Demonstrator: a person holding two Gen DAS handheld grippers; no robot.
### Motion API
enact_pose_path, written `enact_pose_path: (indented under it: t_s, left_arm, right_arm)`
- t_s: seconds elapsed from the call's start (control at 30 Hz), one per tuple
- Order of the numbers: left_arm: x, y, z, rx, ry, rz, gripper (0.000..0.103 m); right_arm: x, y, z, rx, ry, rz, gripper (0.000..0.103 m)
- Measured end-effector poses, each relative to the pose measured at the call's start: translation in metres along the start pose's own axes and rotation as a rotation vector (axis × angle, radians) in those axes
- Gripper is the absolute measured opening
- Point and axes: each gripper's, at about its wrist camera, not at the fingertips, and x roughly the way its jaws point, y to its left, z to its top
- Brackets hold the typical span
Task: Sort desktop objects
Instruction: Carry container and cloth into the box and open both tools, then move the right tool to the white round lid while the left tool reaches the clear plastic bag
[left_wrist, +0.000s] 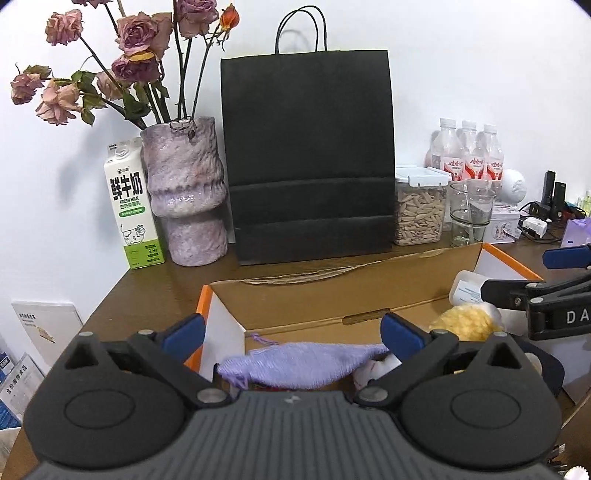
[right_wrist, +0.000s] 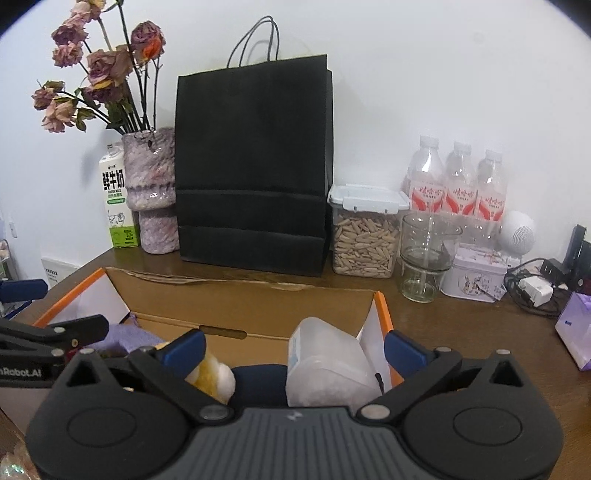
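Note:
An open cardboard box (left_wrist: 295, 295) with orange-edged flaps sits on the brown desk. My left gripper (left_wrist: 291, 332) hangs over its left half, open. A lilac knitted pouch (left_wrist: 295, 363) lies loose in the box below and between the blue pads. To its right are a yellow fluffy item (left_wrist: 461, 321) and a translucent plastic container (left_wrist: 467, 288). My right gripper (right_wrist: 293, 349) is open over the box's (right_wrist: 240, 295) right half, above the plastic container (right_wrist: 325, 362), the yellow fluffy item (right_wrist: 212, 373) and a dark blue thing (right_wrist: 258, 380). Neither gripper holds anything.
Along the wall stand a milk carton (left_wrist: 133, 206), a lilac vase of dried roses (left_wrist: 184, 192), a black paper bag (left_wrist: 310, 155), a seed jar (right_wrist: 365, 232), a glass (right_wrist: 424, 254), three bottles (right_wrist: 458, 181), a tin (right_wrist: 476, 273), chargers (right_wrist: 535, 288) and a lilac box (right_wrist: 576, 328).

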Motion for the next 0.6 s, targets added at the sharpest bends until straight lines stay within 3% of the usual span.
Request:
enact_pose_path:
  t_s: [0.6]
  left_arm:
    - [-0.030, 0.005, -0.002, -0.033, -0.052, 0.024, 0.103]
  right_arm:
    - [-0.029, 0.013, -0.006, -0.029, -0.034, 0.019, 0.103]
